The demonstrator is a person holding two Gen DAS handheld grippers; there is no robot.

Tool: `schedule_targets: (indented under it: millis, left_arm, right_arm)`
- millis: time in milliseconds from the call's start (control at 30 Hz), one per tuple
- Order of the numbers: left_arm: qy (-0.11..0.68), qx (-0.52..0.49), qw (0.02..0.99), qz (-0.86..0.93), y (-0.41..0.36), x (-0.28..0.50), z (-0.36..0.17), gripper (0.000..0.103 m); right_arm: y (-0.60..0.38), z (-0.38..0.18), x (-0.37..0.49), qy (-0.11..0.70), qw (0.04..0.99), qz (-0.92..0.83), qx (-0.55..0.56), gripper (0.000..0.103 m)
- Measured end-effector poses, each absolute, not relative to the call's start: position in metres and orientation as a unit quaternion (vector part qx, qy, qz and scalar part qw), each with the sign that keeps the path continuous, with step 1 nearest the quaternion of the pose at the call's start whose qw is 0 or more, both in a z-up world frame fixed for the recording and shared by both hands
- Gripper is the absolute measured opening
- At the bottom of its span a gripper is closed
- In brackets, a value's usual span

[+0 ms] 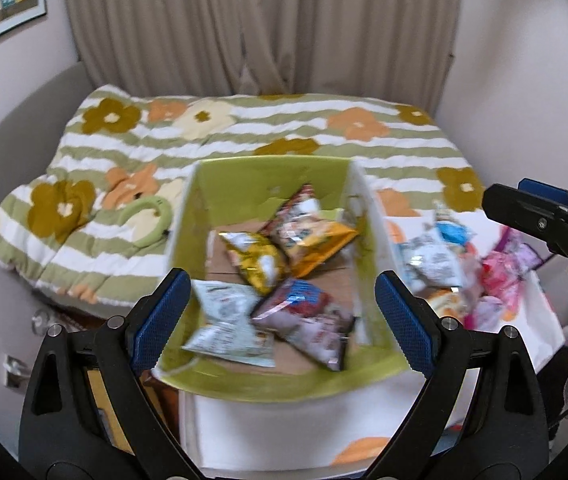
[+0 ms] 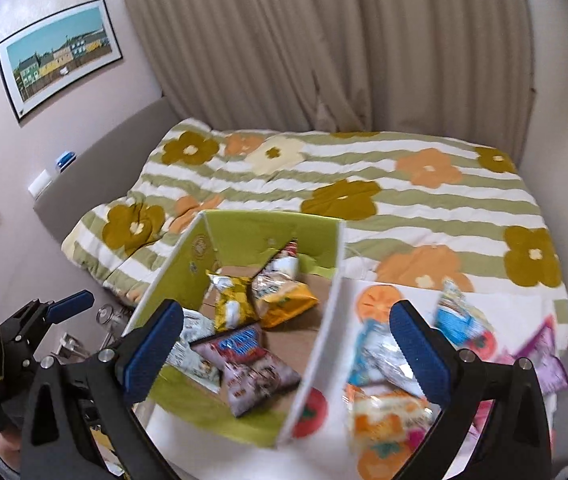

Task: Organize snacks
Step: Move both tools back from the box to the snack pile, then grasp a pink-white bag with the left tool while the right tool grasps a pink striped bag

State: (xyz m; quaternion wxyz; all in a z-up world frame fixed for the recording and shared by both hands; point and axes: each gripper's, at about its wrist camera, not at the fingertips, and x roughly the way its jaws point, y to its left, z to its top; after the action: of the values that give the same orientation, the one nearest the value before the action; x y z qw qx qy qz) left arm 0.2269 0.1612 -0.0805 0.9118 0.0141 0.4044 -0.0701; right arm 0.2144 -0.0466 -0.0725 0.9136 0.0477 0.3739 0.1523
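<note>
Bedroom, floral quilt [image 1: 267, 136] | left wrist: our left gripper [image 1: 284, 316] gaped wide, empty, above green box [image 1: 187, 216] holding four snack bags [image 1: 255, 260] | right wrist: right gripper [image 2: 288, 344] equally wide, empty, over loose packets [image 2: 388, 412] beside box | risk: slippery foil bags could slide from pads.

Left gripper [image 1: 281, 316] wide open, nothing between its blue pads [image 1: 159, 320]. Right gripper [image 2: 284, 344] also wide open, empty, off to the left gripper's right.
</note>
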Motion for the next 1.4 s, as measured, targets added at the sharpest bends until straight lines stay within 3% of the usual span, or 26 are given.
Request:
schedule_targets:
  millis: [567, 967, 1400]
  left_arm:
    - [0.428, -0.004, 0.896, -0.114, -0.017, 0.182, -0.101, 0.093]
    - [0.509, -0.059, 0.847, -0.14, -0.098, 0.171, -0.2, 0.093]
    - [0.53, -0.075, 0.826, -0.177, -0.132, 0.199, -0.286, 0.093]
  right_arm:
    - [-0.232, -0.083, 0.152, 0.367, 0.921, 0.115, 0.065, 0.103]
    - [-0.307, -0.16, 0.17, 0.426, 0.887, 0.16, 0.074, 0.103]
    - [-0.298, -0.236, 0.207, 0.474, 0.858, 0.187, 0.072, 0.098]
